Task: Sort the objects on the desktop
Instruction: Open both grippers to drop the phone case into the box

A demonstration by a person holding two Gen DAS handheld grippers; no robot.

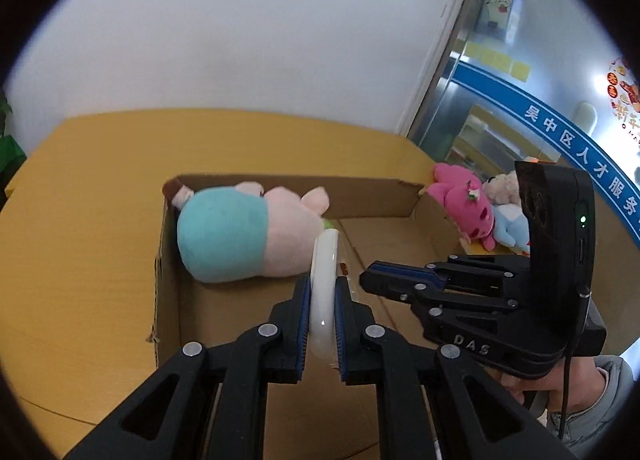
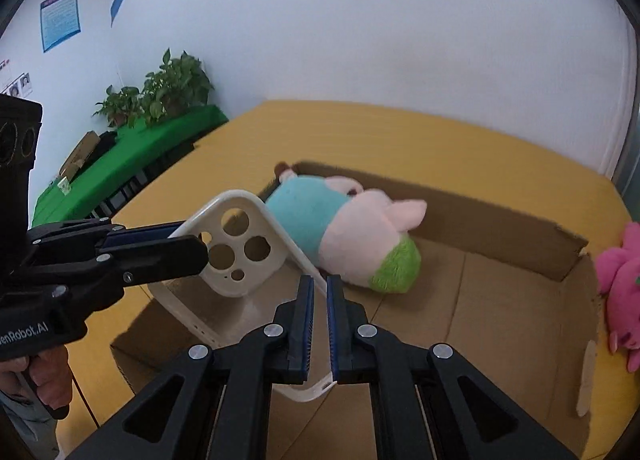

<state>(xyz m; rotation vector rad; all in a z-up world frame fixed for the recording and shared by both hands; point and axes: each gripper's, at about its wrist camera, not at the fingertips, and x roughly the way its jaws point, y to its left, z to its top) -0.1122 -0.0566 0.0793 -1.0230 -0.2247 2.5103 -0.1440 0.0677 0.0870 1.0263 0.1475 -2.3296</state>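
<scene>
White and glossy, the phone case (image 2: pixel 240 256) hangs between our two tools above the open cardboard box (image 2: pixel 520 228), near the middle of the right wrist view. Our left tool (image 1: pixel 323 312) is clenched on one long edge of the case, which shows edge-on at the lower centre of the left wrist view. Our right tool (image 2: pixel 319 324) is clenched on the other long edge, close to a corner, at the lower centre of its own view. In that same view the left tool enters from the left side, its fingers lying across the case beside the camera holes.

Inside the box, against its far wall, a plush pig (image 1: pixel 240 232) in a teal top lies on its side. Outside the box, at the right of the left wrist view, a pink plush toy (image 1: pixel 464 200) lies on the yellow tabletop (image 1: pixel 80 220) with a pale blue plush (image 1: pixel 510 226) just beside it. Potted plants (image 2: pixel 160 92) stand on a green-covered table (image 2: pixel 132 156) in the upper left of the right wrist view.
</scene>
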